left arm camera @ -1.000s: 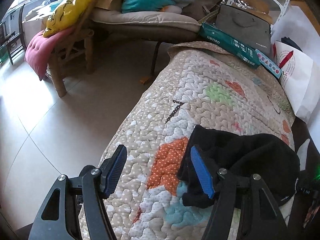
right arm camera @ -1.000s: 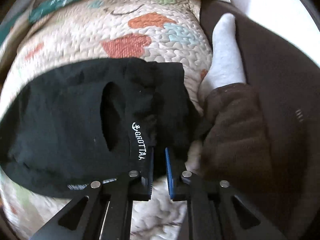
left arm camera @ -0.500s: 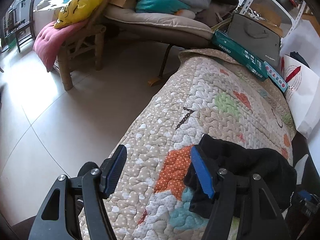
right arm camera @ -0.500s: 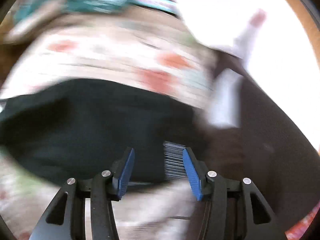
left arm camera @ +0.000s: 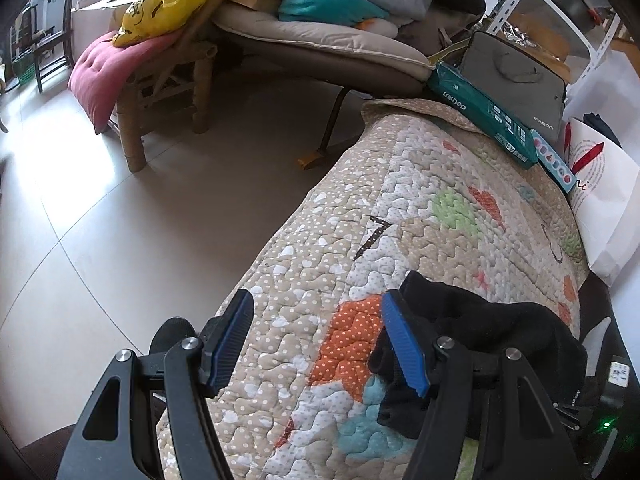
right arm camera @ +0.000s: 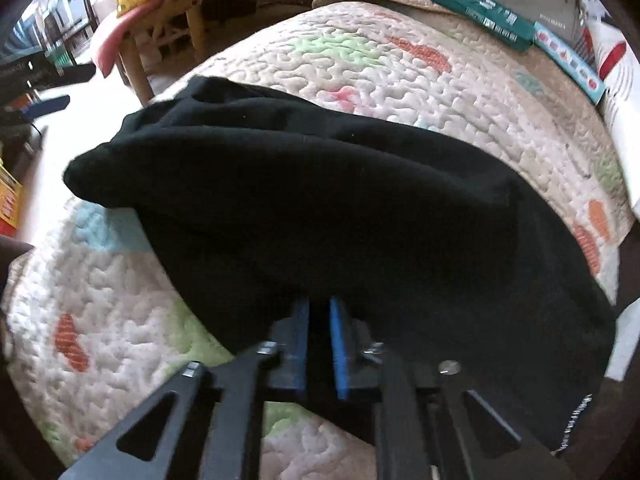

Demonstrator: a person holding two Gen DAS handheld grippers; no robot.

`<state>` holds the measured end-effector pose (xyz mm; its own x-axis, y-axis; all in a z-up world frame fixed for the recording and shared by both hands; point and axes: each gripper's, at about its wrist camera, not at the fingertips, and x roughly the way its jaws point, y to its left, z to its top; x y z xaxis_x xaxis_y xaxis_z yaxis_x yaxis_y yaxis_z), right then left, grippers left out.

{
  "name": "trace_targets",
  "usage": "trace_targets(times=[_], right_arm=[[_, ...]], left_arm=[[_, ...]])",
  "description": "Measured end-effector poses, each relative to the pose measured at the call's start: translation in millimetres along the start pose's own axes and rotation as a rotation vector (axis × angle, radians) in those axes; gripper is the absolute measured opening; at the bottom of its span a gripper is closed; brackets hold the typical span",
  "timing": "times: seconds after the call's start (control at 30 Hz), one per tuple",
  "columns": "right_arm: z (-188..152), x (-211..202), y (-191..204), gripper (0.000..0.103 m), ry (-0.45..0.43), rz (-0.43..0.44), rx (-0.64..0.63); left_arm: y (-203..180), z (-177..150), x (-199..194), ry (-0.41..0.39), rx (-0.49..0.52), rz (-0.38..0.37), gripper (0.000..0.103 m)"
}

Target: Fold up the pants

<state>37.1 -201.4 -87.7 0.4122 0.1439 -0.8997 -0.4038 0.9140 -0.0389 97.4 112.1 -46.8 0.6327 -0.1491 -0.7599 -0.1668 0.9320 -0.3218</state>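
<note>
Lower centre, right wrist view | right gripper (right arm camera: 319,340) clamped on bunched black fabric pants (right arm camera: 320,200) | left gripper (left arm camera: 320,344) wide open, empty | risk: thin pinch slipping, fold collapsing

- Pale tiled floor (left arm camera: 100,216) runs from nine o'clock toward the centre, glaring bright with daylight at the left.
- At eleven o'clock a wooden bench (left arm camera: 168,92) carries a pink cushion (left arm camera: 108,76) and a yellow pillow (left arm camera: 172,4).
- At twelve, a beige padded lounger (left arm camera: 320,48) is heaped with clothes.
- A metal shelf rack (left arm camera: 532,4) stands at one o'clock.
- A patchwork quilt (left arm camera: 432,208) covers the bed at centre right.
</note>
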Motion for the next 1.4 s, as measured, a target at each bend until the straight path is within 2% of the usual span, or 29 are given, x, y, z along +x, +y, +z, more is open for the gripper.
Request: trace_targets(times=[0.17, 0.3, 0.4, 0.47, 0.5, 0.57, 0.6, 0.63, 0.67, 0.77, 0.8, 0.83, 0.97, 1.07, 1.13, 1.2, 1.27, 1.3, 1.33, 1.4], right_arm=[[-13, -15, 1, 0.002, -0.005, 0.044, 0.020], [-29, -18, 15, 0.000, 0.033, 0.109, -0.004], [-39, -15, 30, 0.001, 0.076, 0.072, -0.079], [-35, -21, 43, 0.003, 0.022, -0.028, -0.156], [-29, -24, 50, 0.006, -0.006, -0.041, -0.185], [-13, -26, 58, 0.026, -0.052, -0.020, -0.192], [-5, -25, 62, 0.052, -0.074, -0.022, -0.191], [5, -22, 66, 0.068, -0.100, -0.028, -0.195], [14, -17, 69, 0.068, -0.119, -0.034, -0.200], [34, 5, 72, 0.065, -0.097, -0.017, -0.185], [39, 16, 70, 0.033, -0.059, 0.026, -0.168], [42, 23, 69, 0.012, -0.026, 0.067, -0.146], [35, 7, 76, 0.010, -0.009, 0.124, -0.171], [24, -2, 91, 0.012, 0.070, 0.167, -0.263], [33, -16, 99, 0.021, 0.033, 0.163, -0.284], [53, -28, 100, 0.025, -0.031, 0.201, -0.246], [79, -34, 100, 0.037, -0.101, 0.208, -0.205], [93, -33, 103, 0.059, -0.132, 0.189, -0.195], [107, -28, 106, 0.073, -0.151, 0.181, -0.188], [127, -11, 114, 0.073, -0.133, 0.182, -0.188]], left_arm=[[1, 0, -1, 0.004, -0.011, -0.008, 0.066], [2, 0, -1, 0.003, -0.021, -0.006, 0.066], [4, 0, -1, 0.003, -0.023, -0.001, 0.066], [4, 0, -2, 0.002, -0.023, -0.002, 0.066], [4, 0, -2, 0.000, -0.022, 0.000, 0.066], [5, 0, -2, -0.006, -0.021, 0.006, 0.066], [5, 1, -2, -0.004, -0.022, 0.005, 0.066], [6, 1, -2, 0.001, -0.025, 0.002, 0.066], [6, 1, -2, 0.002, -0.027, 0.001, 0.066], [7, 2, -3, 0.000, -0.032, 0.002, 0.066], [8, 2, -4, -0.002, -0.037, -0.001, 0.066], [9, 3, -5, -0.004, -0.044, -0.003, 0.066], [15, 8, -9, -0.013, -0.086, -0.015, 0.066], [21, 11, -11, -0.015, -0.124, -0.021, 0.066], [24, 12, -12, -0.017, -0.141, -0.019, 0.066], [28, 13, -15, -0.028, -0.152, -0.015, 0.066], [31, 15, -18, -0.041, -0.160, -0.005, 0.066], [33, 15, -20, -0.045, -0.166, -0.005, 0.066], [35, 16, -20, -0.045, -0.172, -0.005, 0.066], [38, 17, -20, -0.045, -0.182, -0.009, 0.066]])
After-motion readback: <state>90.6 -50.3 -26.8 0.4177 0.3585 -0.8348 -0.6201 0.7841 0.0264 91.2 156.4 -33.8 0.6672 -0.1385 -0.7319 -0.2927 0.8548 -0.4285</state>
